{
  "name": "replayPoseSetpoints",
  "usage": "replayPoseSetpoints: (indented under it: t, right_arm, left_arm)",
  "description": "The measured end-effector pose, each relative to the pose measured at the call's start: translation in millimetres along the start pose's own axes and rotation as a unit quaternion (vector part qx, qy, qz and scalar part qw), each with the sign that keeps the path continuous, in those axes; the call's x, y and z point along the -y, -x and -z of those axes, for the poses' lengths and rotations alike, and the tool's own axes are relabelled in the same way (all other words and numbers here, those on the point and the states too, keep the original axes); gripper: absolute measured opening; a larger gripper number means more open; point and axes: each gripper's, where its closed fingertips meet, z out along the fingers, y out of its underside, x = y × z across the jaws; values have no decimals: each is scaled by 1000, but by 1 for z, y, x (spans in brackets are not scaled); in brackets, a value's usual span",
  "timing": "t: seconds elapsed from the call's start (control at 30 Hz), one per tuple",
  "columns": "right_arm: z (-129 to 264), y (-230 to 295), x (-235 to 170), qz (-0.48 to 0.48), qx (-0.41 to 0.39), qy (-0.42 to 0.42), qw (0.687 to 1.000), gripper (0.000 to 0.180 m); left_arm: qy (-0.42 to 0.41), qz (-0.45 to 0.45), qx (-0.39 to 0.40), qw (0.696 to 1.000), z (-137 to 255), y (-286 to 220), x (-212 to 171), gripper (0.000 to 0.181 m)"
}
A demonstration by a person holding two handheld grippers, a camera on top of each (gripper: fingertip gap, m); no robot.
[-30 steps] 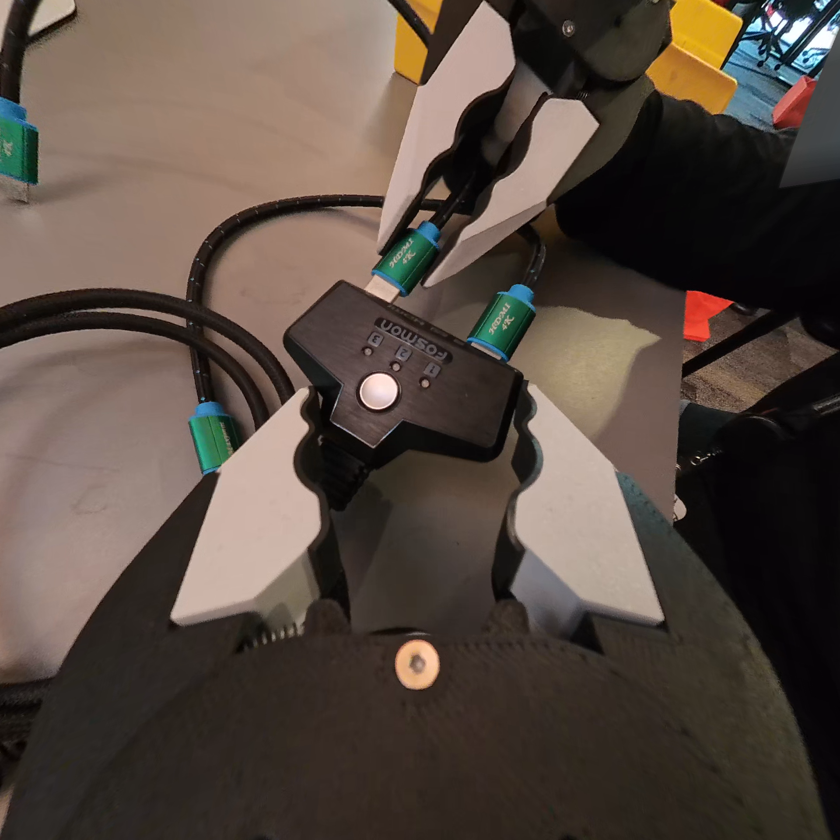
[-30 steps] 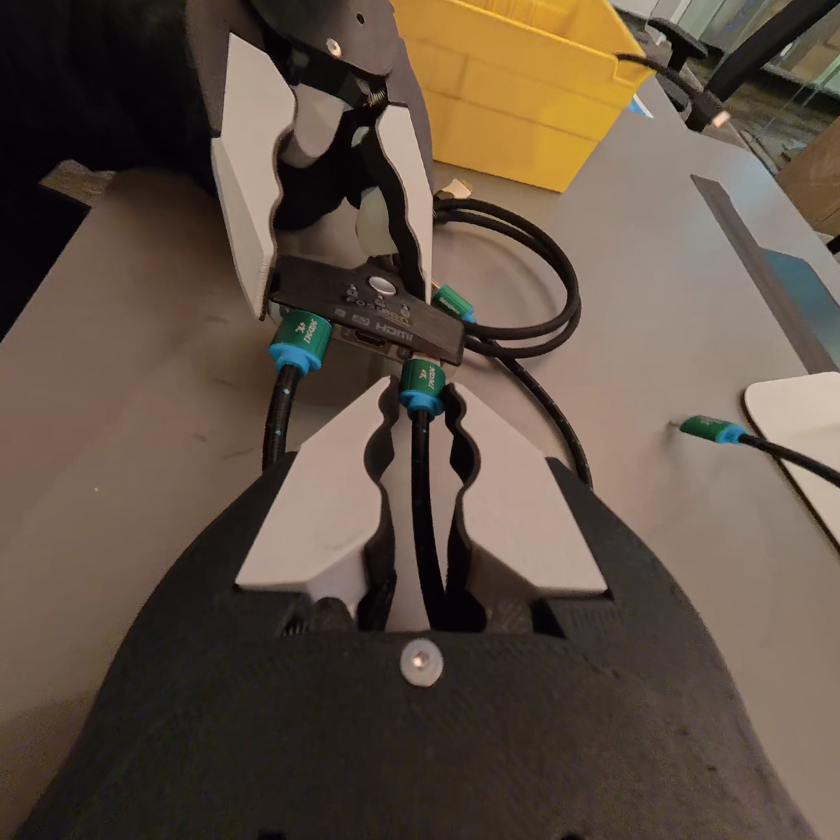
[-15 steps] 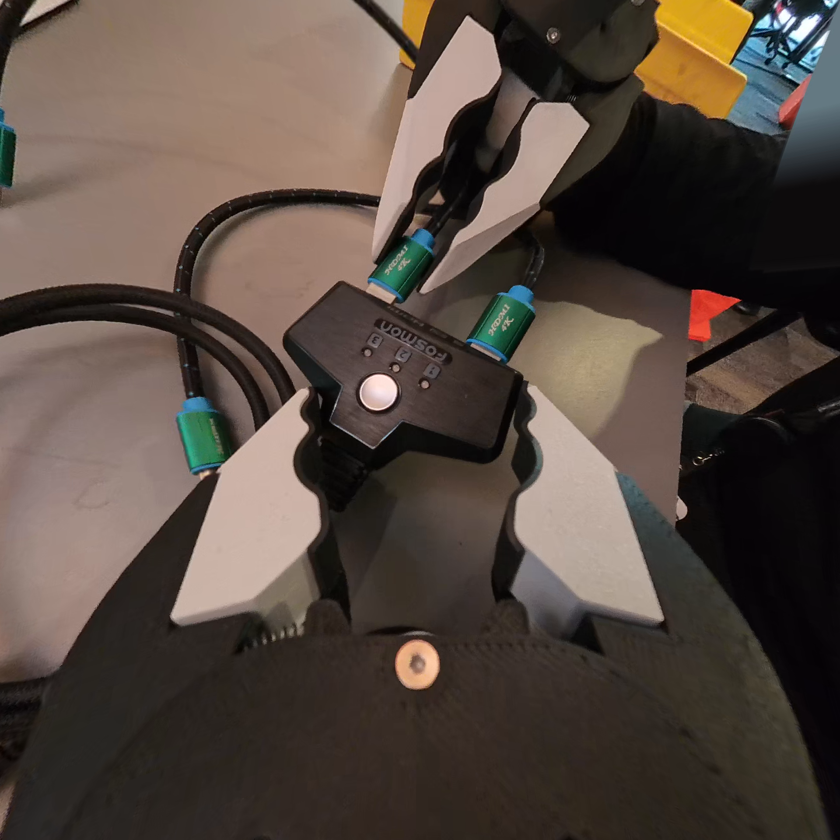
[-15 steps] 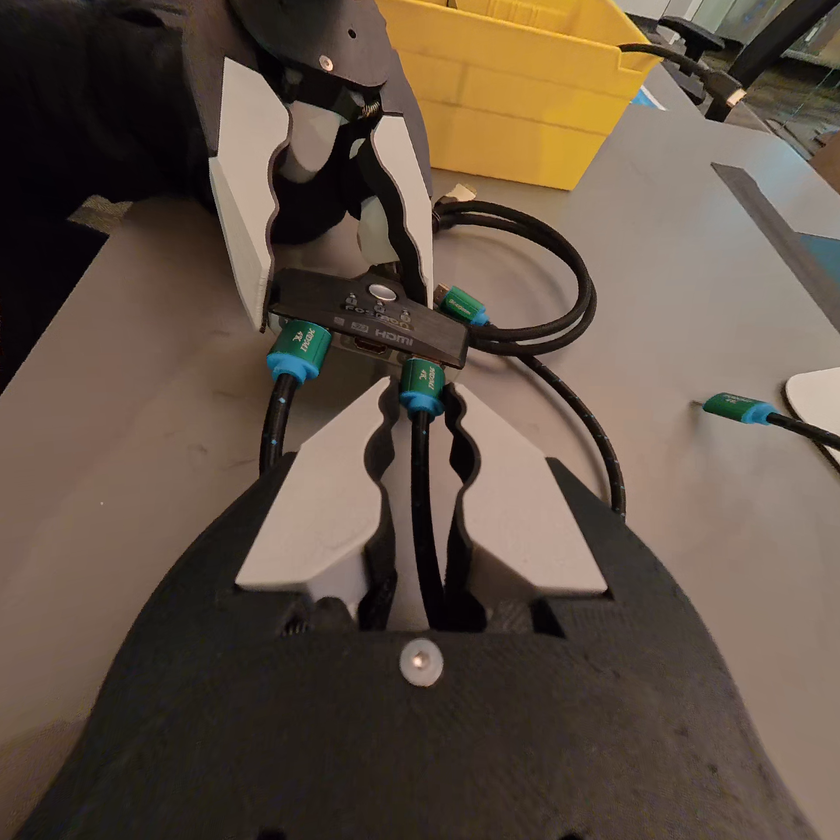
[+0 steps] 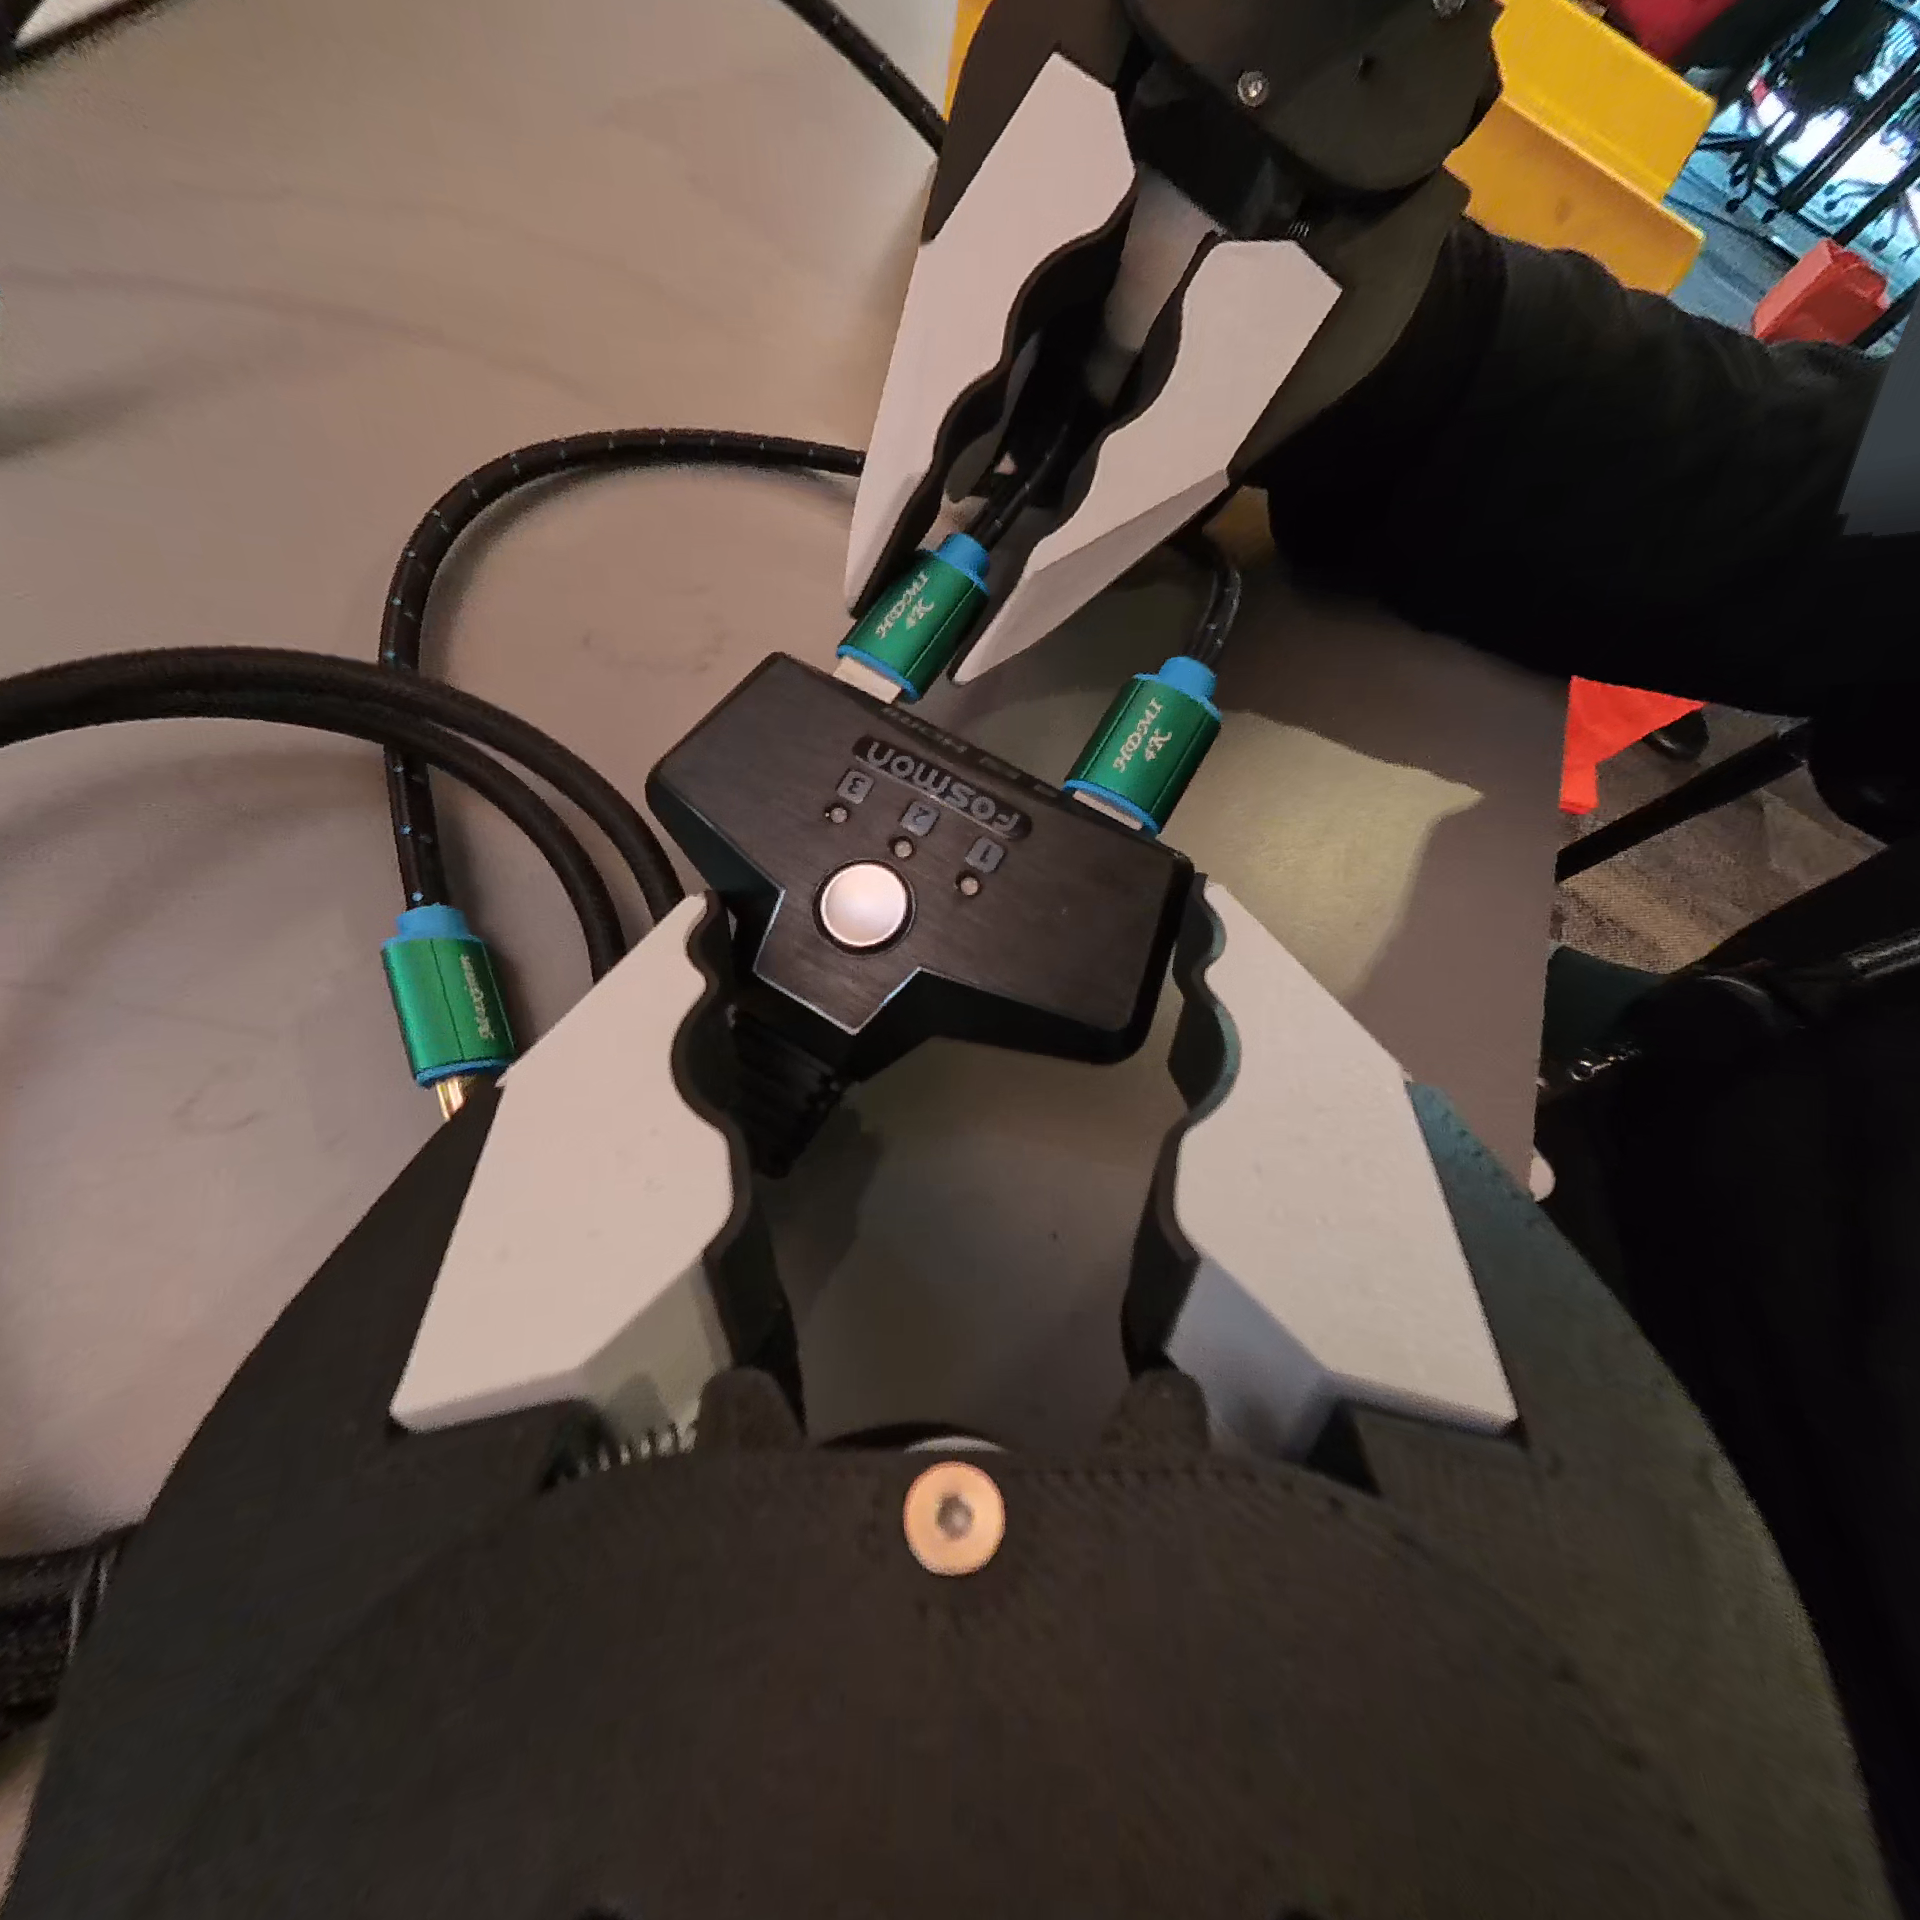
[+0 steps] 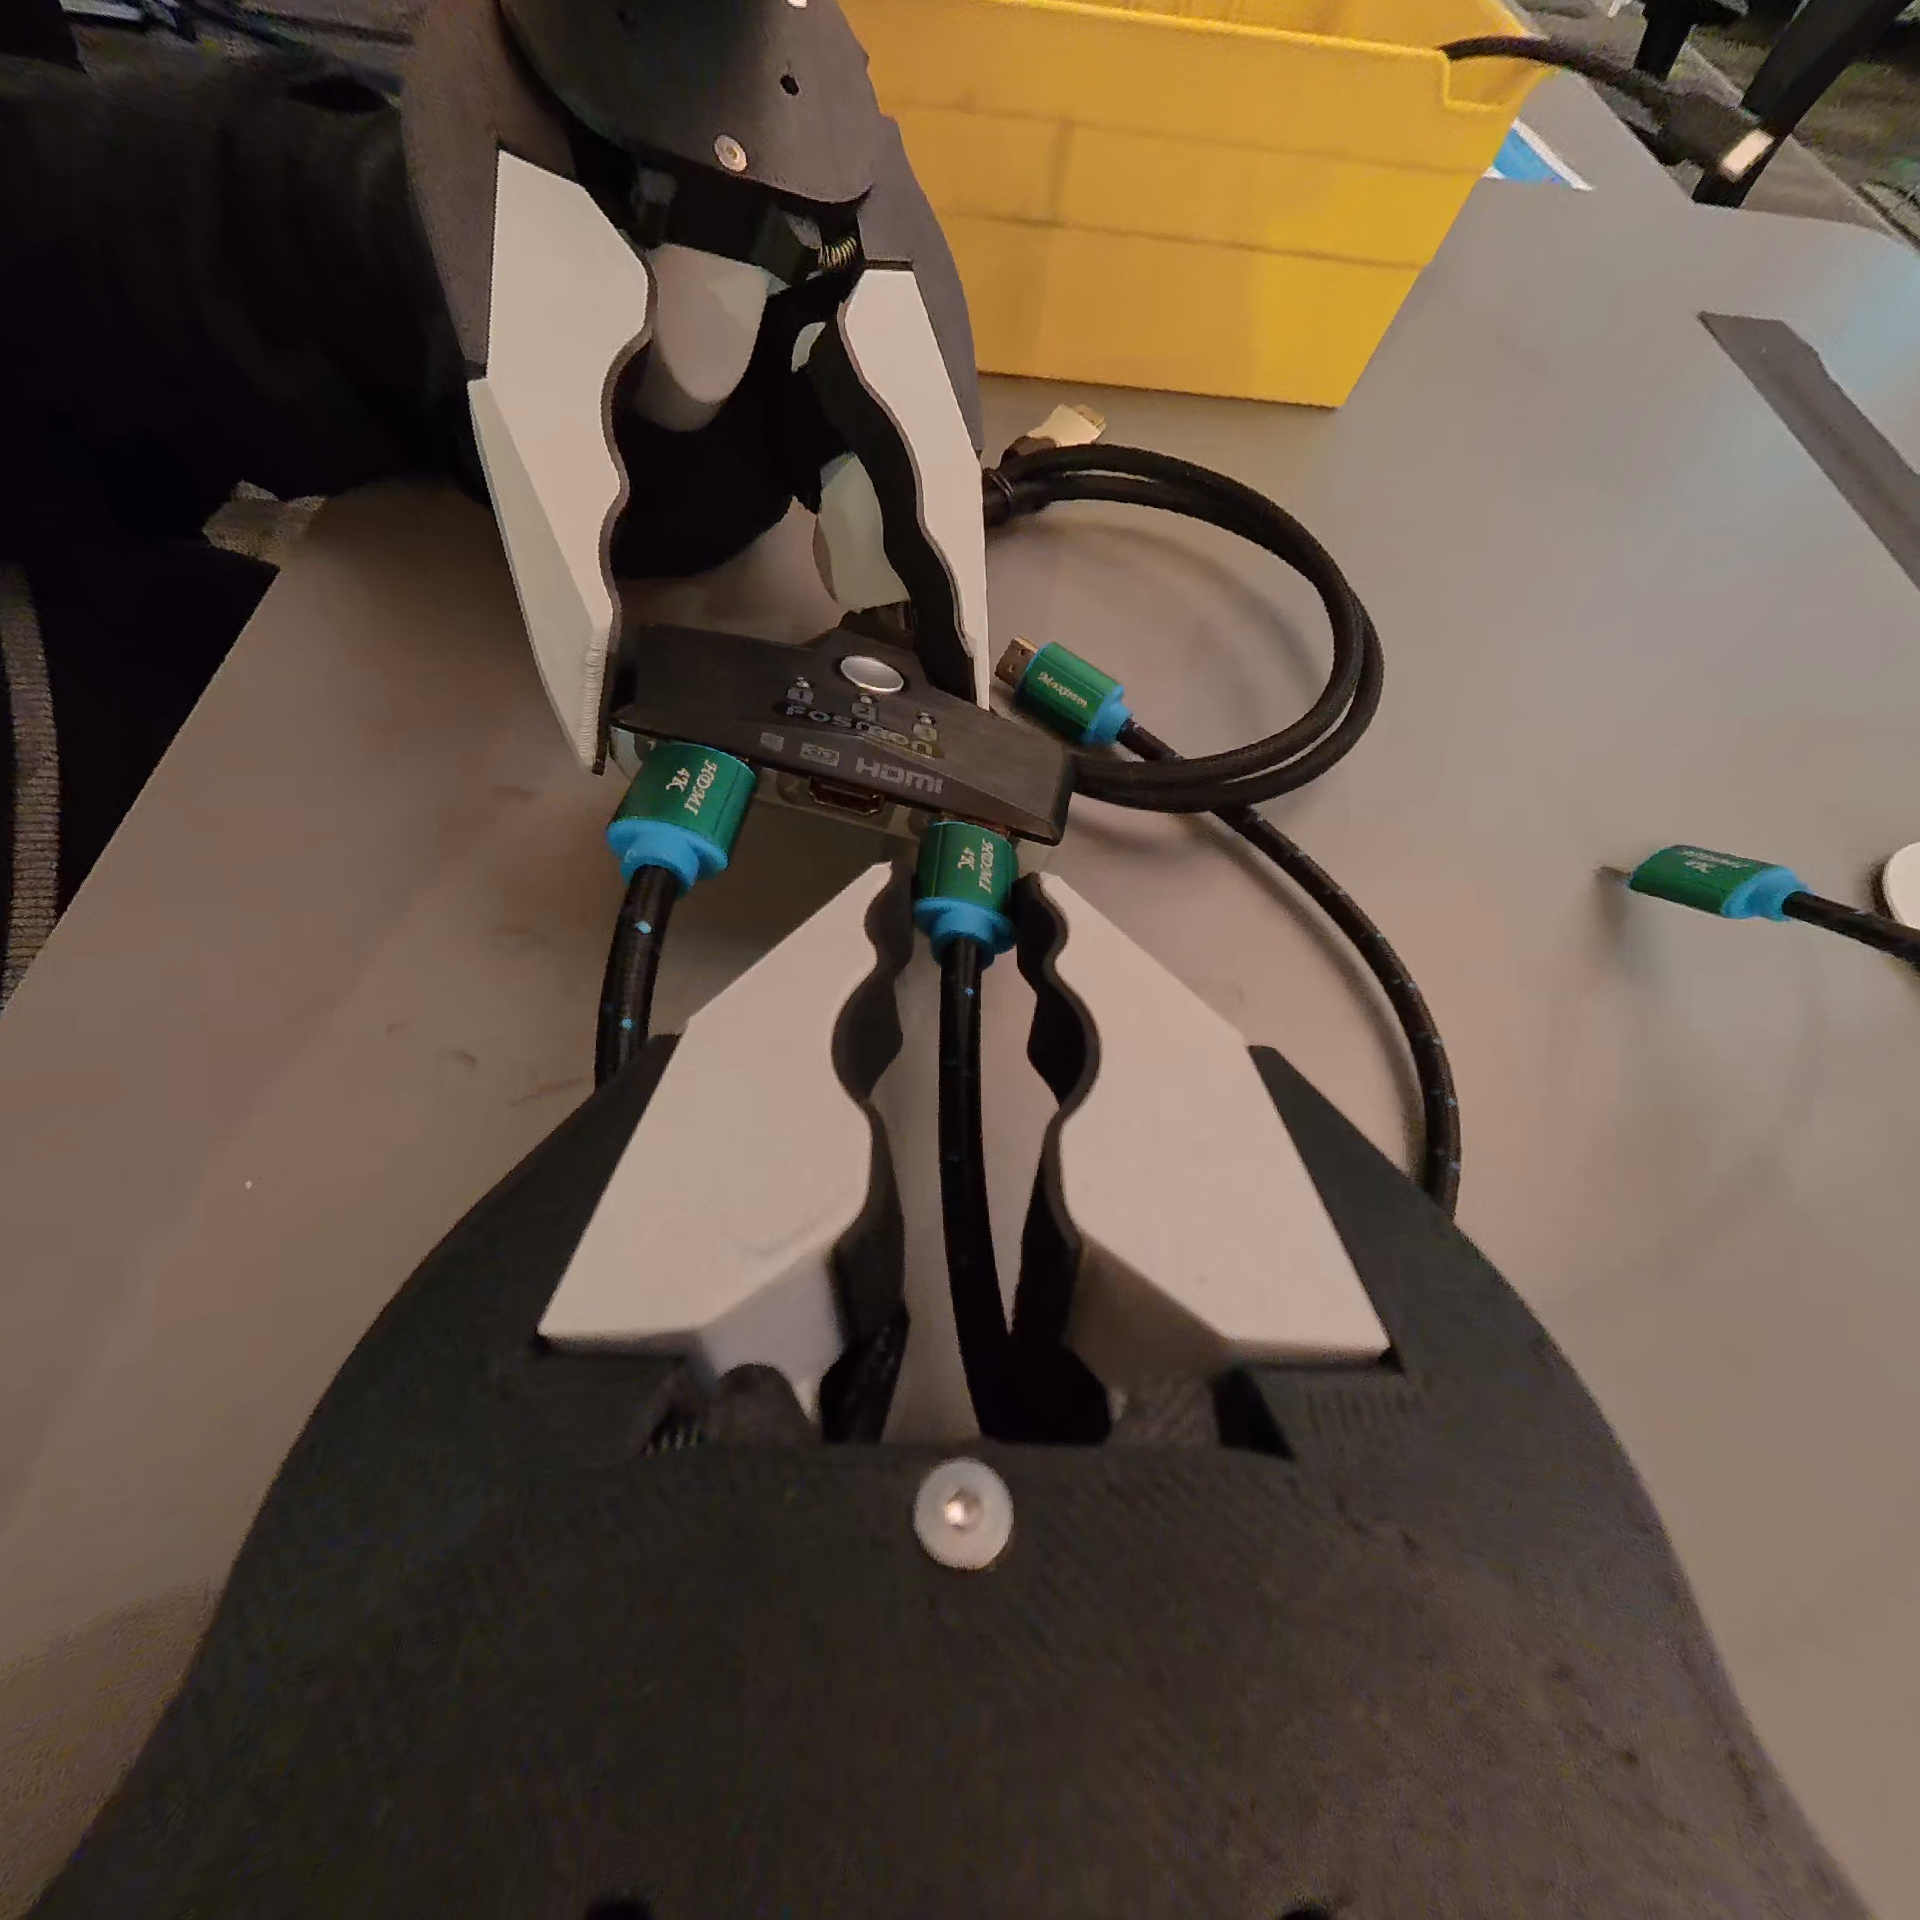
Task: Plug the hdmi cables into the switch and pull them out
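The black HDMI switch (image 5: 935, 914) is clamped by its sides between my left gripper's (image 5: 945, 935) fingers, just above the grey table. My right gripper (image 6: 961, 883) is shut on a green HDMI plug (image 6: 961, 857) at its blue collar, and the cable runs back between the fingers. That plug's tip sits in the switch's outer port with a little metal showing (image 5: 862, 670). A second green plug (image 6: 681, 805) is seated in the other outer port. The middle port (image 6: 847, 798) is empty. The right gripper also shows in the left wrist view (image 5: 914, 644), and the left gripper in the right wrist view (image 6: 784, 717).
A loose green plug (image 6: 1065, 691) lies beside the switch among black cable loops (image 6: 1340, 644). Another loose plug (image 6: 1714, 883) lies to the right by a white pad (image 6: 1907, 883). A yellow bin (image 6: 1174, 208) stands behind. The table edge (image 5: 1538, 1039) is near the switch. One gripper's finger ends stand about 5 centimetres off the other's.
Both grippers and the switch have shifted slightly together over the table. Both grips are the same and the held plug stays at its port.
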Motion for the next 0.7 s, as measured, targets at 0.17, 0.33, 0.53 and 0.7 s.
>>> replayPoseSetpoints:
  t: [0.17,0.33,0.53,0.7]
  right_arm:
    - [-1,0,-1,6,-7,13,1000,17]
    - [-2,0,-1,-1,-4,7,1000,17]
    - [-3,1,-1,-20,13,9,1000,18]
    - [-5,0,-3,-27,7,12,1000,18]
  left_arm:
    - [1,0,2,1000,0,0,0,82]
    - [2,1,1,1000,0,0,-1,81]
    - [3,2,-1,1000,0,0,-1,81]
    - [6,4,4,1000,0,2,-2,81]
